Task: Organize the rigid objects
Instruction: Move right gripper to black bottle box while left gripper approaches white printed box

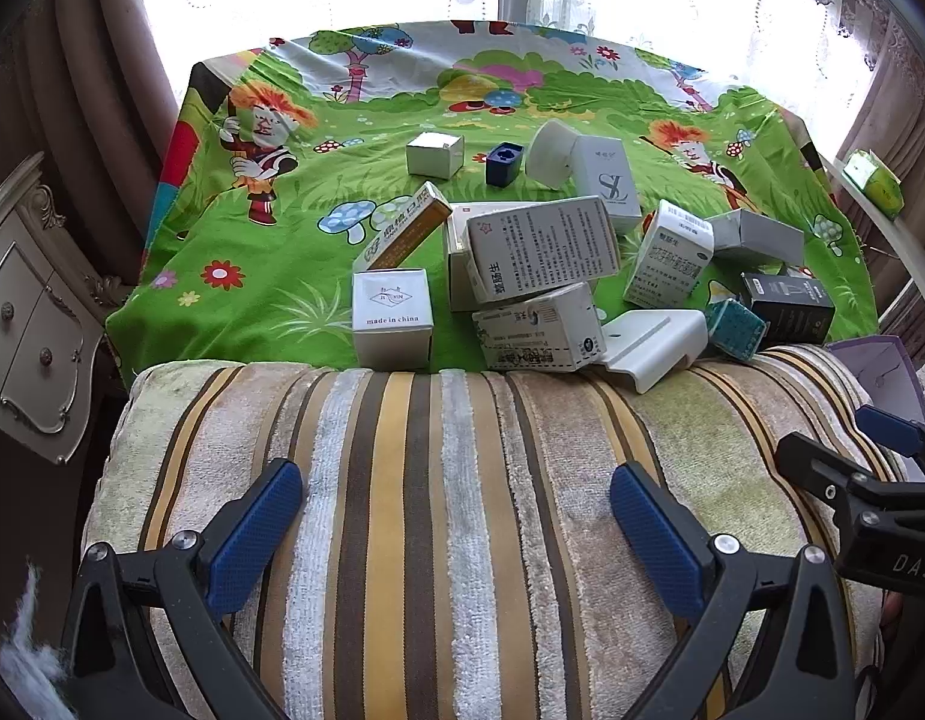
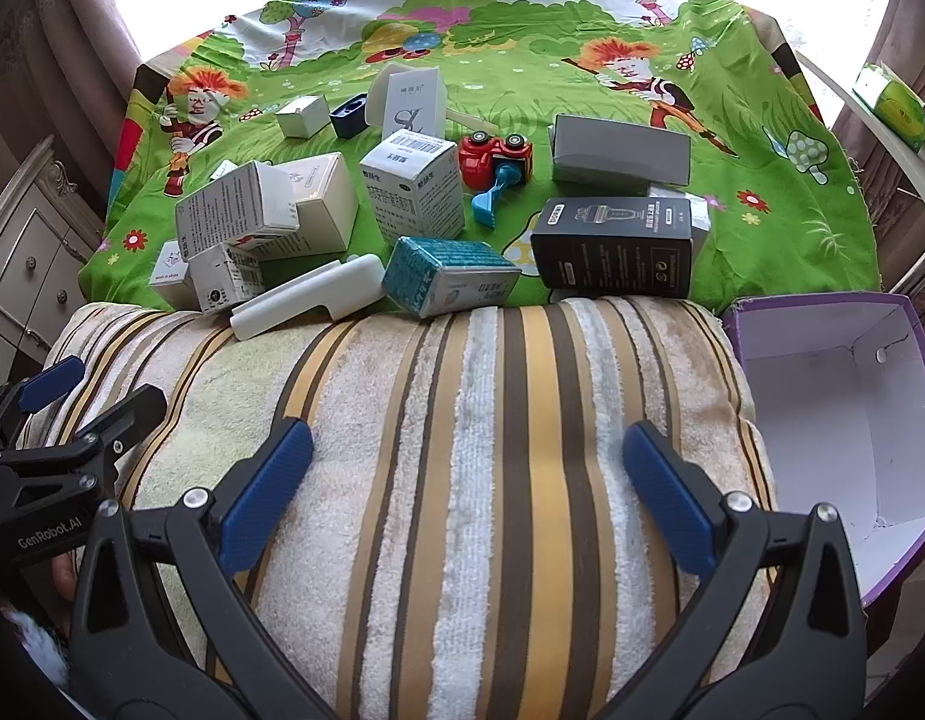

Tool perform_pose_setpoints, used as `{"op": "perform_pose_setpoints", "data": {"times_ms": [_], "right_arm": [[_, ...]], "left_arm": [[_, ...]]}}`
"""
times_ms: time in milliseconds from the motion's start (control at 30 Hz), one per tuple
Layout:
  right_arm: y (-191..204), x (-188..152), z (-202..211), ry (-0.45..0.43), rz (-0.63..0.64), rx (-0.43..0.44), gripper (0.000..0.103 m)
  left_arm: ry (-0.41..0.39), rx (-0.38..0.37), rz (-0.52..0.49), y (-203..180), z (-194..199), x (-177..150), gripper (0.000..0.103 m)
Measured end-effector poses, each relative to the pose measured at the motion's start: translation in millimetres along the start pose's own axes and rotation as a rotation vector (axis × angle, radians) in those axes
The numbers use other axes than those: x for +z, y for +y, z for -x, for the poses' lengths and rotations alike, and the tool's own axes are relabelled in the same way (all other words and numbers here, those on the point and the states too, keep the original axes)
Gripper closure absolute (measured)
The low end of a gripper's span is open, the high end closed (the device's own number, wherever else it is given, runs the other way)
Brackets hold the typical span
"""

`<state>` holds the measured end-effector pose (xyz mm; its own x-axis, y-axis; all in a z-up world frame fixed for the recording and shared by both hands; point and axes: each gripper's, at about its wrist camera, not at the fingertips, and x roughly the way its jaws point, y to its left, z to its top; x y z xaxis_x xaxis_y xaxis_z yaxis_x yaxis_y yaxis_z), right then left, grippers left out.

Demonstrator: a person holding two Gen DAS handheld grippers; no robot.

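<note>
In the left wrist view, the left gripper is hovering released, holding nothing, at lower centre; the leaning box pile at mid-frame is risking collapse if nudged.

In the right wrist view, the right gripper is likewise gaping empty; the purple bin is sitting at the right edge, where a careless drop could tip it.

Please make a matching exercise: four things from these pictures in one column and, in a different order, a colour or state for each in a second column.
1. toy truck
2. storage box
3. lamp carton
4. teal carton

a. black, lying on its long side
b. purple outside, white inside, open
c. tipped over, red
d. lying at the striped cushion's far edge

Pairs: 1-c, 2-b, 3-a, 4-d
</note>
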<state>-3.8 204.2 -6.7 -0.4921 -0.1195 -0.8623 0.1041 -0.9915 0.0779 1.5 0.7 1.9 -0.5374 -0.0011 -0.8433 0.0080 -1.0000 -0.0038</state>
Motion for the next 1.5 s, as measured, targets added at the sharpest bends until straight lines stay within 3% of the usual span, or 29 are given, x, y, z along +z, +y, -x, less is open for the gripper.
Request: {"op": "perform_pose_setpoints", "data": {"times_ms": [300,700,1000,1233,1500], "right_arm": [[3.2,5.8,-1.1,0.015,0.010,-0.007,0.000],[-9.2,5.5,5.6,0.002,0.011,0.086,0.000],[-30.0,9.6,14.9,-0.048,-0.053,0.180,0.000],[-59.2,19.1,14.6,-0.066,-0.154,0.157,0.000],[-74.4,33.5,12.9,-0.096,-0.120,0.025,0.000]], "left_arm": [[-0.013,-0.034,0.013,4.5,0.7,0.5,0.000],[-0.041,-0.063,0.041,10.2,5.9,2.0,0.000],[-0.072,-0.090,0.099,17.0,7.7,24.2,0.002],[-0.082,-0.098,0.105,7.1,1.4,47.2,0.002],[-0.070,-0.107,0.138,-7.2,-12.8,72.3,0.002]]}}
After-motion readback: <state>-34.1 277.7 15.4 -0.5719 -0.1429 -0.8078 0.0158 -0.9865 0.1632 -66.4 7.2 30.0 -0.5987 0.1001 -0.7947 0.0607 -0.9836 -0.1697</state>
